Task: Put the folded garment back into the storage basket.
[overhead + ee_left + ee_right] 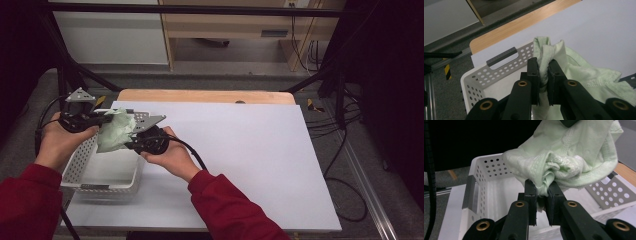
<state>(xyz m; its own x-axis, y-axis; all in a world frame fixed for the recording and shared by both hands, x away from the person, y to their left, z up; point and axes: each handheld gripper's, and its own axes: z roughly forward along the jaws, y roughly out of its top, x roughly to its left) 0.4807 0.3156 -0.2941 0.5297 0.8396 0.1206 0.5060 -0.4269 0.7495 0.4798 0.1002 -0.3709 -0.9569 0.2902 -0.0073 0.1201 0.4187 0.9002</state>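
A pale green cloth (115,131) hangs bunched above a white perforated basket (80,162) at the table's left. My left gripper (106,119) is shut on one fold of the cloth (544,67), with the fabric pinched between its black jaws. From the other side my right gripper (131,144) is shut on a crumpled edge of the same cloth (564,162). Both grippers sit close together over the basket's far half, holding the cloth off its floor. The basket's inside (499,197) looks bare beneath the cloth.
The basket rests on a white sheet (240,155) covering a wooden table (200,96). Black frame legs (65,75) and cables (345,125) stand around the table. A grey basket handle (502,56) faces the table's far edge.
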